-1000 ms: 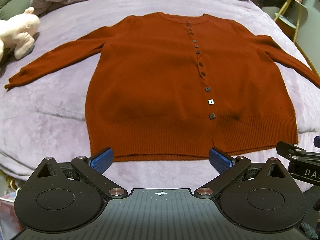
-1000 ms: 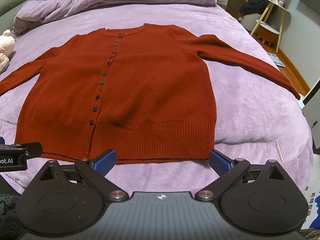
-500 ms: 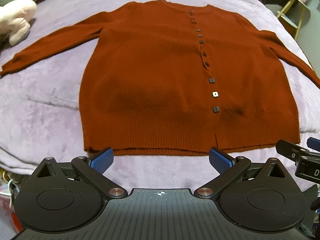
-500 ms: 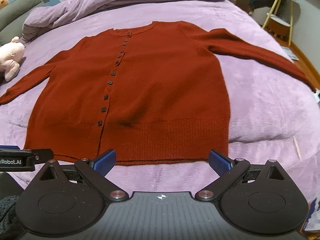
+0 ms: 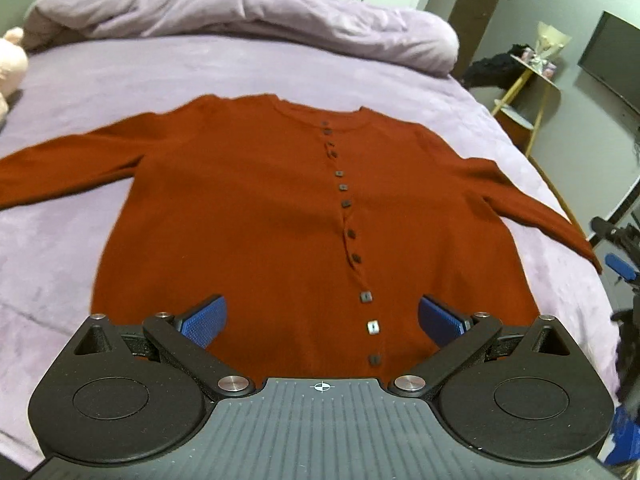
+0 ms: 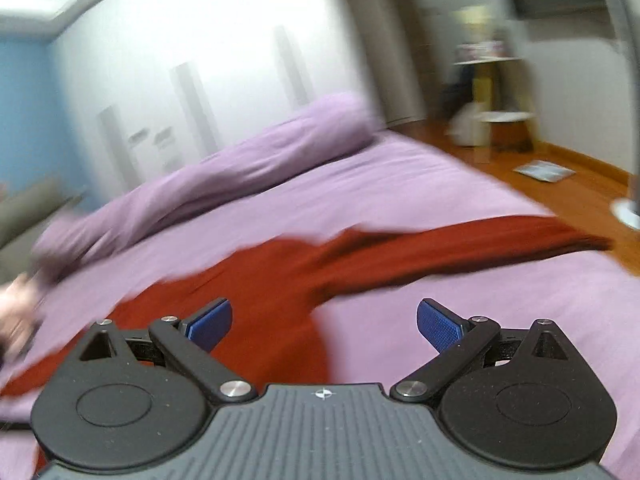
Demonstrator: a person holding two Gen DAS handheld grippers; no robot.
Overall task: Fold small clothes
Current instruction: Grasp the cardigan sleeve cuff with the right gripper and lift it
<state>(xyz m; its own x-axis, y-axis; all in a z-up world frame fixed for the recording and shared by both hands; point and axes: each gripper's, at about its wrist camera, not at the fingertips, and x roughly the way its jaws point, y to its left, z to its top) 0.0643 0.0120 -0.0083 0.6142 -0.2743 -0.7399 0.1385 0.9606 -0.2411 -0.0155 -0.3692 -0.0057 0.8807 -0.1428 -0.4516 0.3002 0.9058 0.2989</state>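
A rust-red buttoned cardigan (image 5: 256, 216) lies flat, front up, on the purple bed (image 5: 120, 76) with both sleeves spread out. My left gripper (image 5: 322, 316) is open and empty, hovering over the cardigan's lower front near the button row. My right gripper (image 6: 324, 320) is open and empty, above the cardigan's right side; the right wrist view is blurred and shows the right sleeve (image 6: 460, 240) stretching towards the bed's edge. The right gripper also shows at the far right of the left wrist view (image 5: 620, 264).
A rolled purple duvet (image 5: 248, 12) lies across the head of the bed. A pink soft toy (image 5: 10, 68) sits at the left. A small yellow-legged side table (image 5: 532, 80) stands right of the bed on the wooden floor (image 6: 560, 184).
Both grippers have moved forward and tilted up. The left now hangs over the hem area. The right has swung towards the right sleeve, and its view has blurred. Both stay open.
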